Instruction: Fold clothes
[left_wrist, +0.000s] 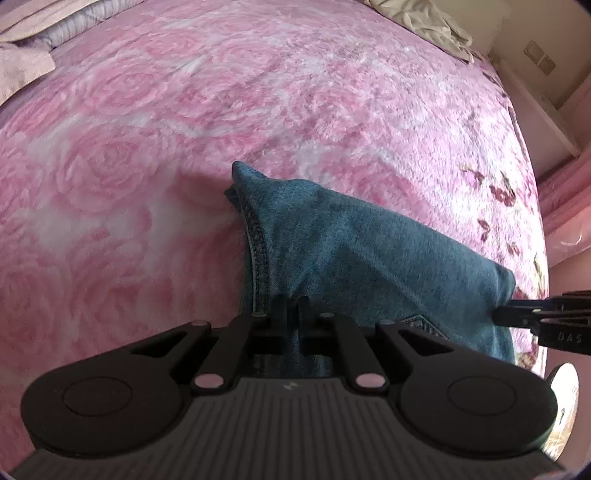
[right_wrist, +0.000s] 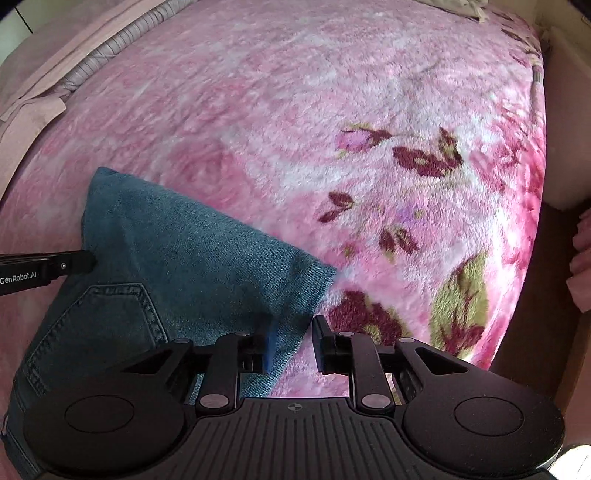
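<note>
The left tool (left_wrist: 294, 306) was clamped on a fold of the blue jeans (left_wrist: 354, 240), its 2 fingers pressed together with denim between them. The jeans lay folded on the pink rose-patterned blanket (left_wrist: 221, 110) covering the bed, stretching ahead and to the right of that tool. The right tool (right_wrist: 291, 332) stood with its fingers parted, the jeans' edge lying between them; its left finger rested over the denim and its right finger over bare blanket. A back pocket (right_wrist: 103, 317) showed left of it.

Bed w/ pink rose blanket (left_wrist: 258, 92); folded jeans (left_wrist: 351, 240) on it, beige cloth (left_wrist: 424, 22) at far edge.
</note>
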